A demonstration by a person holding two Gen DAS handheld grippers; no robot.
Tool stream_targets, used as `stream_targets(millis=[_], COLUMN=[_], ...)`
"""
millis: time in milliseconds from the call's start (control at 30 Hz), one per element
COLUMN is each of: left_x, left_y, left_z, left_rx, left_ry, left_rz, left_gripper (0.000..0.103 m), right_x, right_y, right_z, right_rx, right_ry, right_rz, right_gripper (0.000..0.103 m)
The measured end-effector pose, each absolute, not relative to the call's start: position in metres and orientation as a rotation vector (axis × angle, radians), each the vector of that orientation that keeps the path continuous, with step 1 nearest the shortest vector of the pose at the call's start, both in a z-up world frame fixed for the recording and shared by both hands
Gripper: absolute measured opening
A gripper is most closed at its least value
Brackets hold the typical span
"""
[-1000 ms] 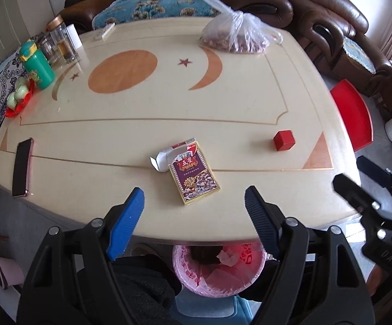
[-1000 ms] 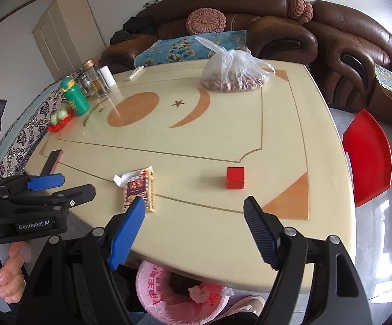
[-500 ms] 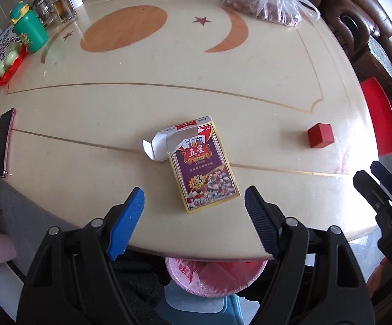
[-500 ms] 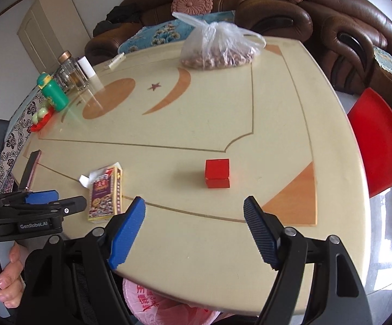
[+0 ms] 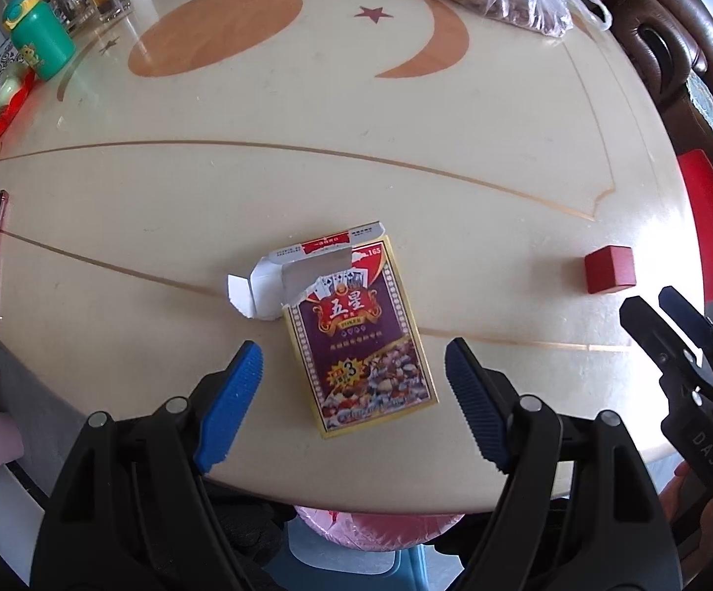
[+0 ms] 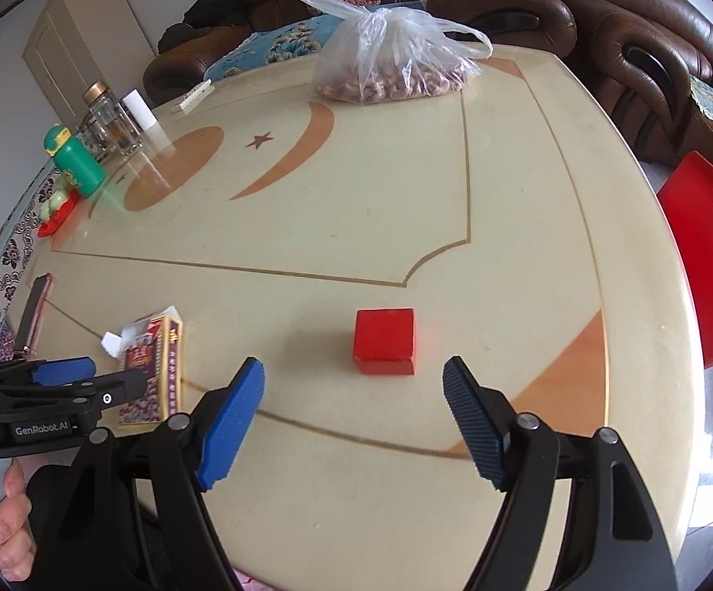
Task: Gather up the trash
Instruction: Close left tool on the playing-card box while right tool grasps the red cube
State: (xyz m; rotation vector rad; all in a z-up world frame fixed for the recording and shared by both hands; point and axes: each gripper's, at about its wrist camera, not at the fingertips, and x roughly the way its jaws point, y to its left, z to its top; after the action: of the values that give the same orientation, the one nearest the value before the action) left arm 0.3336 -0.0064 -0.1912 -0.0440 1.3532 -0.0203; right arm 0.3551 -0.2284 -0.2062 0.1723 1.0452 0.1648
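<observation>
So far nothing was collected. You held the left gripper (image 5: 354, 384) over the card box (image 5: 361, 335), jaws released; the red cube (image 6: 384, 341) lay on the desk (image 6: 504, 207) just beyond the right gripper (image 6: 354, 406), also released.

Home living room. Cream table (image 6: 528, 246) with inlaid moon and star at centre; brown leather sofa (image 6: 652, 39) wraps its far side, cushions on it. Cupboard (image 6: 85, 44) beyond the table's far left corner. Glass jars (image 6: 110, 118) on the table.
</observation>
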Motion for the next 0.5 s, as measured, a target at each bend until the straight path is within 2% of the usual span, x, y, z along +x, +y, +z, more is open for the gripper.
stream_targets(millis=[433, 500], left_x=[0.347, 0.348], left_y=[-0.005, -0.004], left_z=[-0.213, -0.216], left_rx=[-0.043, -0.050], left_ry=[1.399, 1.409], left_rz=[0.000, 0.005], left_gripper=[0.075, 0.075], right_x=[0.372, 0.373], right_y=[-0.229, -0.228], right_z=[-0.235, -0.236], right_rx=[0.163, 0.161], right_ry=[1.076, 1.075], right_rz=[0.150, 0.151], right_gripper=[0.073, 0.069])
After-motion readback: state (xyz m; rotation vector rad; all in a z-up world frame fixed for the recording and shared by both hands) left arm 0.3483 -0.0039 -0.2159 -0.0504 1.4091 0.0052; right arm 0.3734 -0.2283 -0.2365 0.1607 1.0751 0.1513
